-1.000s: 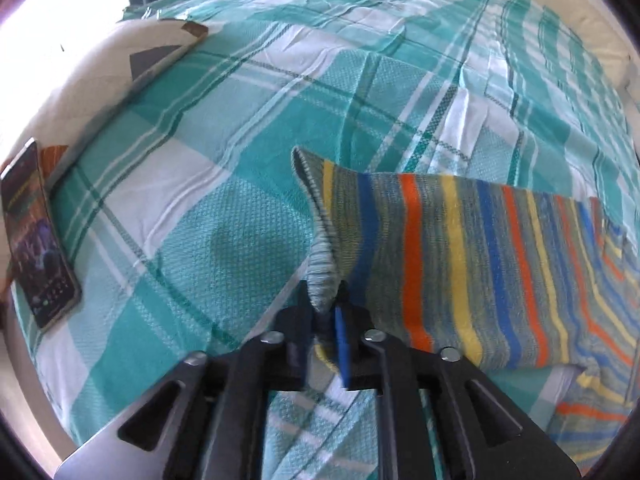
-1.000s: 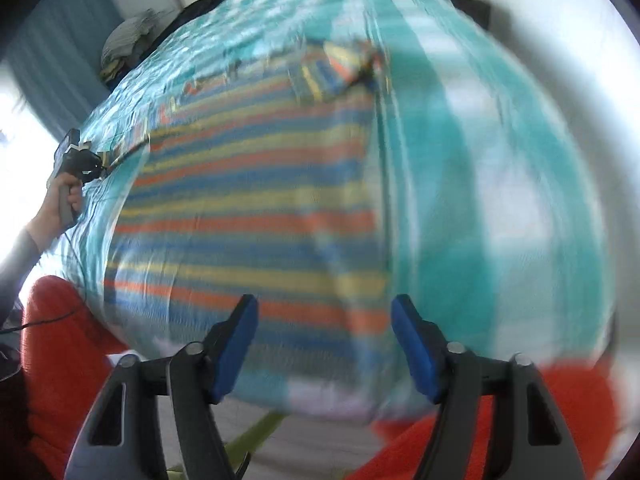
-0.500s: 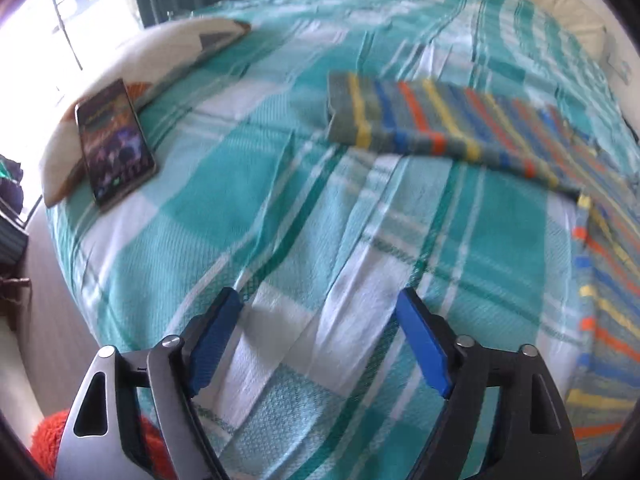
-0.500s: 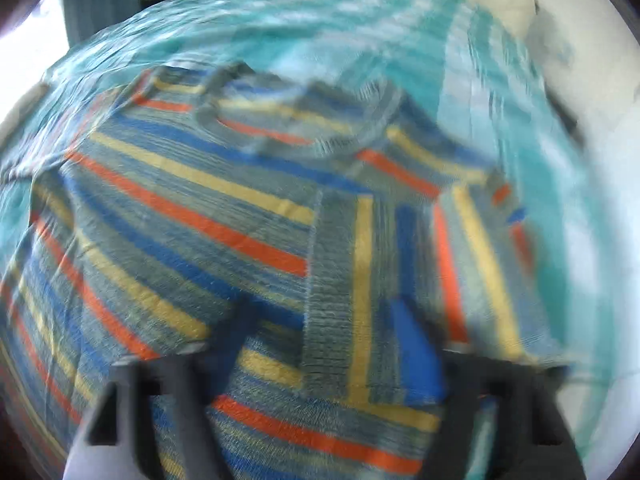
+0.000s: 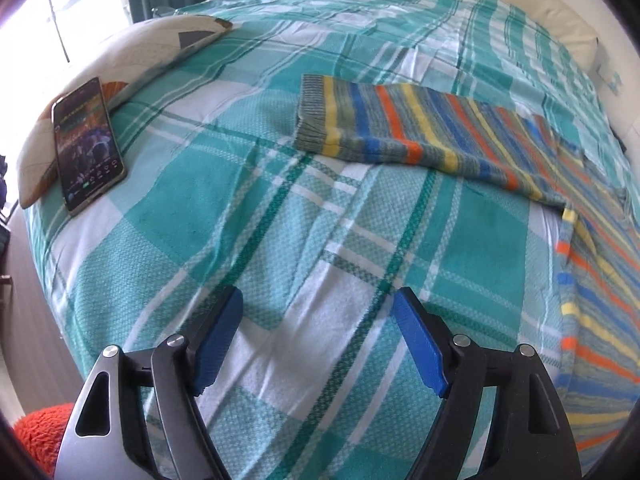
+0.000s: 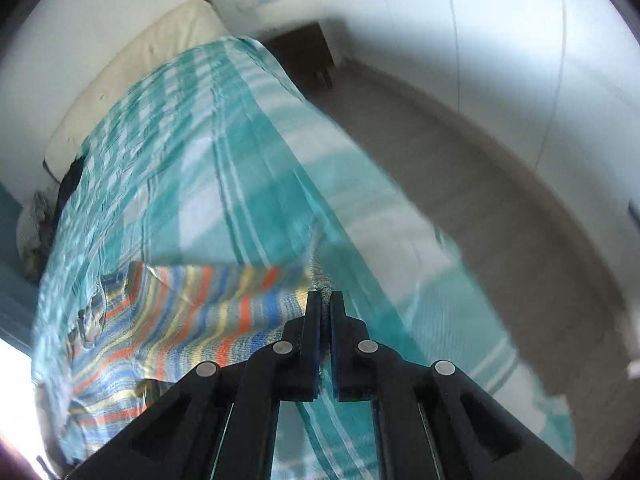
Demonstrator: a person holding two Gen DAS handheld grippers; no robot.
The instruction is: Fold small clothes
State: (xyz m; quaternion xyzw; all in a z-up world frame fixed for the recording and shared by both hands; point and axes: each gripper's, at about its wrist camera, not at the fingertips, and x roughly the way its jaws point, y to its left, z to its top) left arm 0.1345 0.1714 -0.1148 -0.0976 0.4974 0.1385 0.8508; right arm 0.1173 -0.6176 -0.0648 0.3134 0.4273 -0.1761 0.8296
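Note:
A striped knit sweater [image 5: 432, 136] in grey, blue, orange and yellow lies on the teal plaid bed cover [image 5: 280, 216]. One sleeve is stretched out flat toward the left, its ribbed cuff [image 5: 312, 112] at the far end. My left gripper [image 5: 316, 336] is open and empty, hovering over bare cover well short of the sleeve. In the right wrist view my right gripper [image 6: 325, 300] is shut on the ribbed end of the other sleeve [image 6: 240, 300] and holds it near the bed's right side. That view is motion-blurred.
A phone [image 5: 86, 144] lies on a white pillow [image 5: 132, 60] at the bed's left edge. A cream pillow [image 5: 560, 20] sits at the head. An orange fuzzy cloth [image 5: 40, 432] shows at bottom left. The floor [image 6: 480, 168] and a dark nightstand [image 6: 304, 52] lie beyond the right edge.
My left gripper let go of the sleeve cuff, opened and drew back; the sleeve now lies flat. My right gripper moved over the sweater and closed on the other sleeve end.

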